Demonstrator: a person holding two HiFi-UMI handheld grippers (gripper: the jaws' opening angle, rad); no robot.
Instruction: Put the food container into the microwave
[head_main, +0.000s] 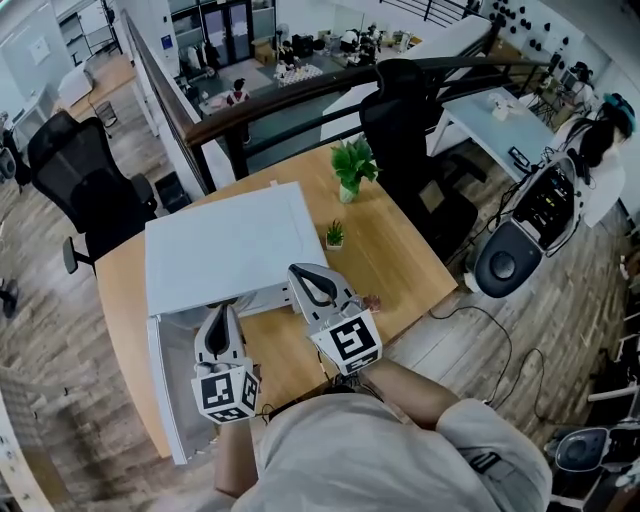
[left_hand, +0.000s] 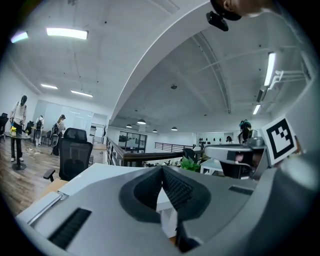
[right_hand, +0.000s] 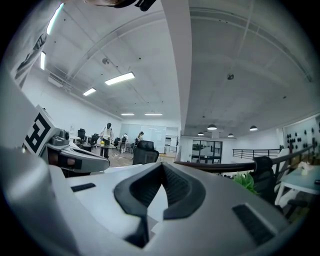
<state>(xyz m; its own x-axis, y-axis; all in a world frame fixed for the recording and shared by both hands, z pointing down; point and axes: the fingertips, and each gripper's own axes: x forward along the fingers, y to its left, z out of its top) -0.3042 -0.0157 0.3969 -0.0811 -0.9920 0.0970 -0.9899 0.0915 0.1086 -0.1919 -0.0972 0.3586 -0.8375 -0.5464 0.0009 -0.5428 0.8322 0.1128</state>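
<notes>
The microwave (head_main: 225, 245) stands on a wooden table (head_main: 400, 250) as a white box, and the head view looks onto its flat top. Its door (head_main: 165, 400) is swung open at the left side and points toward the person. The opening under the top is hidden from the head view.

The left gripper (head_main: 222, 315) is just in front of the microwave, near the open door, and its tip points at the front of the box. In the left gripper view its two jaws meet at the tips and nothing is held between them; through the gap behind the tips only the white wall of the microwave shows.

The right gripper (head_main: 300, 275) is at the right front corner of the microwave, with its tip at the edge of the white top. In the right gripper view its jaws are also pressed together at the tips and hold nothing.

I cannot tell from any view where the food container is; it is not between either pair of jaws. A small pinkish thing (head_main: 372, 300) lies on the table just beside the right gripper, too small to name.

Behind the microwave stand a potted plant (head_main: 350, 165) and a smaller plant (head_main: 335, 235)
</notes>
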